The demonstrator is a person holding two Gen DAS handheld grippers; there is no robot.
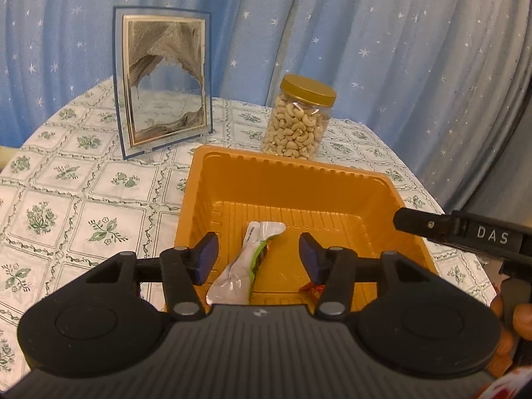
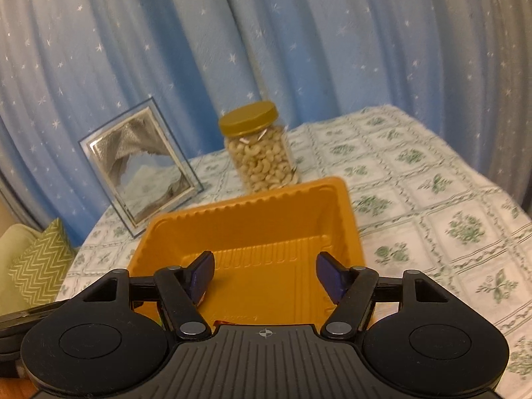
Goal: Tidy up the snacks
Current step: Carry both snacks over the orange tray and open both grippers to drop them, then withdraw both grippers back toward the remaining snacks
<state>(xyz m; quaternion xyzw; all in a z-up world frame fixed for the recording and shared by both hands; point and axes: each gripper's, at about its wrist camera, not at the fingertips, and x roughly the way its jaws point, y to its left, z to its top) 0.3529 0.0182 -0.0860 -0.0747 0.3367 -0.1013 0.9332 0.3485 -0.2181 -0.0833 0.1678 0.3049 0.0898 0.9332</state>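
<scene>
Both hand-held claws hang over the shallow orange plastic tray (image 1: 289, 179) on the round desk (image 1: 83, 206) with its white, green-flowered tablecloth, at what looks like the drop-off stage of sorting the snacks. The left claw (image 1: 258, 257) stands with its blue-padded jaws spread, and a white-and-green foil snack packet (image 1: 247, 262) lies on the tray floor between them, its pads clear of the wrapper on either side; the packet appears set down rather than held. The right claw (image 2: 264, 274) is likewise spread above the tray's near end, with nothing pinched between its pads. Judging by this, one snack is in the tray and the next move calls for lifting the claws straight up and clear of the tray wall without dragging the light packet, then reaching for whatever snack remains; none shows on the cloth in either view. The left wrist view alone shows the packet, a scrap of red-and-orange wrapper (image 1: 311, 288) just beside the claw's right finger, the other tool's black arm marked "DAS" (image 1: 465, 232) reaching in over the tray's right rim, and fingers (image 1: 522, 319) of the person's hand gripping it. The right wrist view alone shows a green zigzag cushion (image 2: 40, 266) beyond the desk's left edge and the open stretch of cloth to the tray's right. Both take in the clear cashew jar with a gold lid (image 1: 297, 123) just behind the tray, the glass-framed sand picture (image 1: 163, 83) and the blue star-sprinkled curtain (image 1: 365, 33).
</scene>
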